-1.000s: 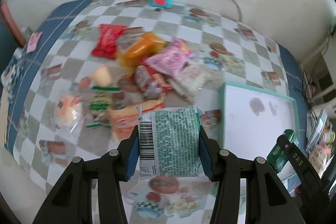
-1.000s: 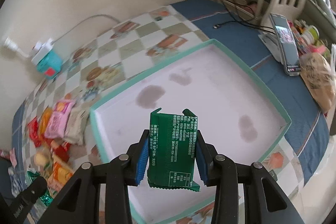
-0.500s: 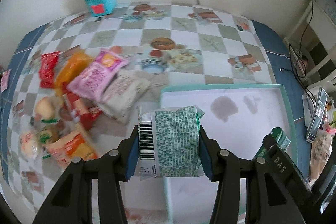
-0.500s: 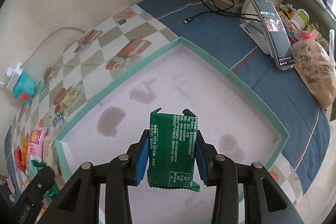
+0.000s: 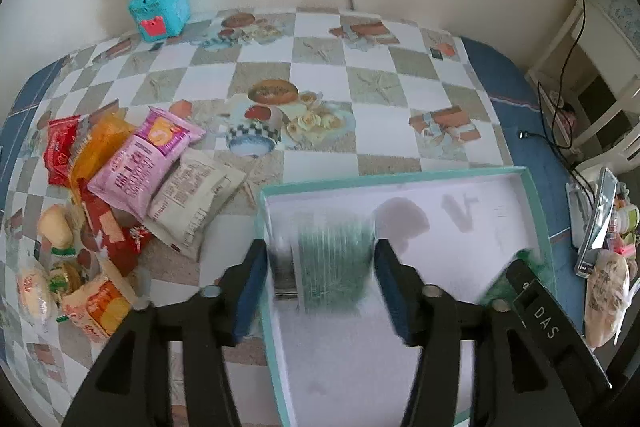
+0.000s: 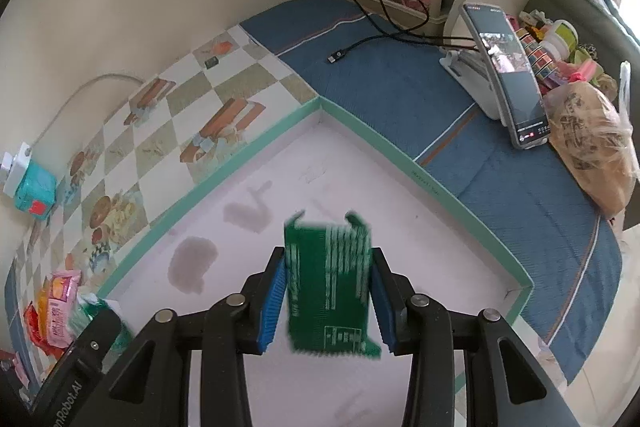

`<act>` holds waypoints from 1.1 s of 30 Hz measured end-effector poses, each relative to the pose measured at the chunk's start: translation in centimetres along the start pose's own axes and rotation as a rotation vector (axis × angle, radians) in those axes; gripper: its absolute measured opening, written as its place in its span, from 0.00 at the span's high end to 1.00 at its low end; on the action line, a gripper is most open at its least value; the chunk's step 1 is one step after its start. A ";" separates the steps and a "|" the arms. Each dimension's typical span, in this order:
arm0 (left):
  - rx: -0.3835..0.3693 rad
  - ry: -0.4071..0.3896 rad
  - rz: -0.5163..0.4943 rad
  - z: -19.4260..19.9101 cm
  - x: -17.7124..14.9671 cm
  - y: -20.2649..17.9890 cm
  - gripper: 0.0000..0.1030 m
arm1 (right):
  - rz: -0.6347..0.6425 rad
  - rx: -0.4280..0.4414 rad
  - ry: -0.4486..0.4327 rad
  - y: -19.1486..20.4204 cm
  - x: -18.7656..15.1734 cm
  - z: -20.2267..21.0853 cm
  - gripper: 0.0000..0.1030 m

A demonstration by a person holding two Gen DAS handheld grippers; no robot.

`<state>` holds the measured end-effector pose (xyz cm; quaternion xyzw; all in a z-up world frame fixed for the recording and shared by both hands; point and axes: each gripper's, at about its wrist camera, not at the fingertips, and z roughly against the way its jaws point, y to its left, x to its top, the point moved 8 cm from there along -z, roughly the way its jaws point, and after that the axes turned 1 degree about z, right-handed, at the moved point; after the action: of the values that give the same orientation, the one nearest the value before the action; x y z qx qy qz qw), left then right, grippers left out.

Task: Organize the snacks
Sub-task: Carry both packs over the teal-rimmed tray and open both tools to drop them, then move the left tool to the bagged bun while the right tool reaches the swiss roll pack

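Note:
A shallow white tray with a teal rim (image 5: 400, 177) (image 6: 352, 119) lies on the checkered table. My left gripper (image 5: 320, 279) hangs over the tray's left part; its jaws stand apart and a pale green snack packet (image 5: 332, 263), blurred by motion, sits loose between them. My right gripper (image 6: 328, 291) hangs over the tray's middle; its jaws stand apart and a dark green snack packet (image 6: 330, 283), also blurred, sits loose between them. A pile of snack packets (image 5: 132, 171) lies on the table left of the tray.
A teal box with a white power strip (image 5: 160, 3) stands at the back wall. A phone on a stand (image 6: 508, 75), a cable (image 6: 380, 35) and a bagged item (image 6: 592, 143) lie on the blue cloth right of the tray.
Both grippers' jaws have spread and the two packets have come loose and blur between them. The left gripper has moved right, from over the snack pile to over the tray.

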<state>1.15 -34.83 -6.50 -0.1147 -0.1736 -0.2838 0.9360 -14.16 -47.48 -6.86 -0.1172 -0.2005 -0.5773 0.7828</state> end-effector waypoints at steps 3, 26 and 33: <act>0.022 -0.031 0.019 1.4 0.8 1.2 0.24 | 0.016 -0.005 -0.019 0.2 0.3 0.8 0.43; 0.310 -0.043 0.390 8.9 -1.6 24.2 0.08 | 0.209 0.098 -0.021 10.1 -5.0 6.5 0.15; 0.350 -0.055 0.446 10.5 -4.1 29.3 0.07 | 0.288 0.116 -0.004 12.9 -8.4 7.4 0.12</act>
<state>11.99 -5.74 -1.95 0.0057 -0.2157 -0.0332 0.9759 -5.38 -33.22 -3.40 -0.1002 -0.2161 -0.4464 0.8626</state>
